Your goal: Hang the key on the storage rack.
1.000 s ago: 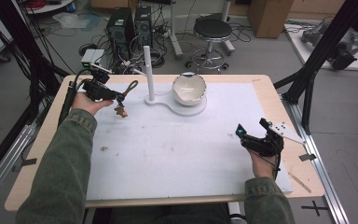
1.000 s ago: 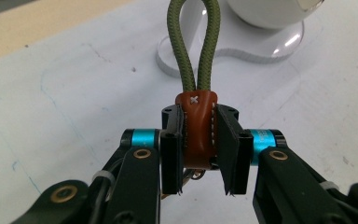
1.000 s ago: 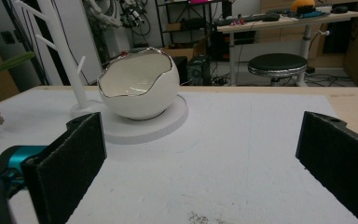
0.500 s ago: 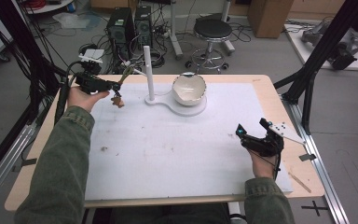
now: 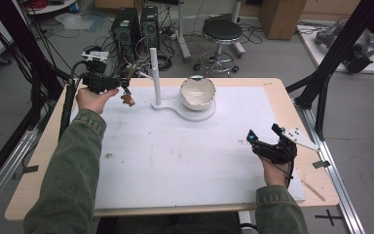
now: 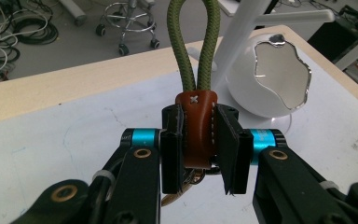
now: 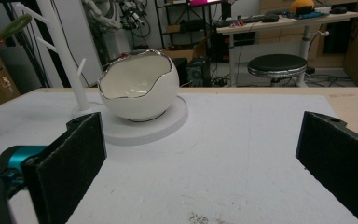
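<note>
My left gripper (image 5: 125, 86) (image 6: 198, 161) is shut on a keychain: its brown leather tab (image 6: 196, 128) is pinched between the pads. The green rope loop (image 6: 193, 42) (image 5: 132, 68) sticks out ahead toward the white peg stand (image 5: 154, 73) (image 6: 256, 21), and a small brown charm (image 5: 126, 100) hangs below. The loop is close to a peg on the stand's left side. Beside the stand, on the same white base, sits a white egg-shaped bowl (image 5: 198, 91) (image 7: 137, 86). My right gripper (image 5: 262, 133) (image 7: 205, 158) rests open at the table's right with nothing between its jaws.
A white mat (image 5: 175, 161) covers most of the wooden table (image 5: 39, 161). Beyond the far edge are computer towers (image 5: 131, 29), cables and a stool (image 5: 221, 31). Black frame struts (image 5: 321, 83) rise at the right corner.
My left gripper has risen and moved right toward the peg stand, carrying the keychain with it. The right gripper has stayed put.
</note>
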